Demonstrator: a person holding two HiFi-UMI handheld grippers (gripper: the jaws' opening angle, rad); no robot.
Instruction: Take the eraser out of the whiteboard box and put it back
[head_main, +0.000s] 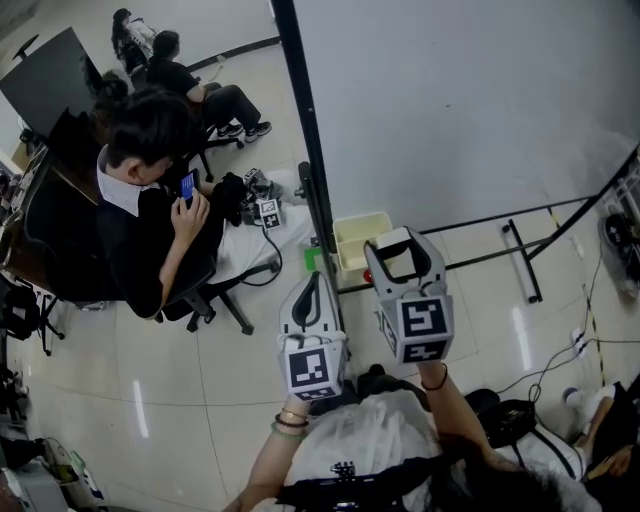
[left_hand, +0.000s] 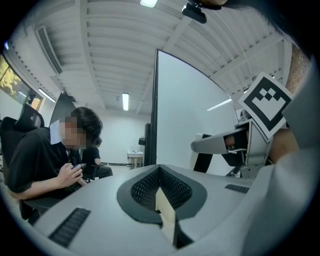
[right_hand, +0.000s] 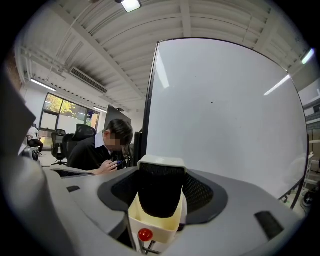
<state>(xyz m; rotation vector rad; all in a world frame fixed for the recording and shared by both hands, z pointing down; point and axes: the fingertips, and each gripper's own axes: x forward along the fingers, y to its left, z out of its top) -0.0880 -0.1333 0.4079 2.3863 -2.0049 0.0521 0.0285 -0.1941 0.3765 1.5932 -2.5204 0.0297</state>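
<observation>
The cream whiteboard box (head_main: 352, 232) hangs at the foot of the upright whiteboard (head_main: 460, 100). My right gripper (head_main: 398, 262) is shut on the eraser (right_hand: 160, 184), which has a white top and black felt and is held just above the box (right_hand: 150, 224). A red-capped marker (right_hand: 145, 234) pokes out of the box. My left gripper (head_main: 316, 288) is to the left of the box with its jaws closed. A thin cream strip (left_hand: 165, 206), by its colour the box's wall, is pinched between them.
The whiteboard's black post (head_main: 305, 150) and floor stand (head_main: 520, 255) are close ahead. A seated person (head_main: 150, 200) with a phone is to the left, with more people and chairs behind. Cables (head_main: 560, 350) lie on the floor at right.
</observation>
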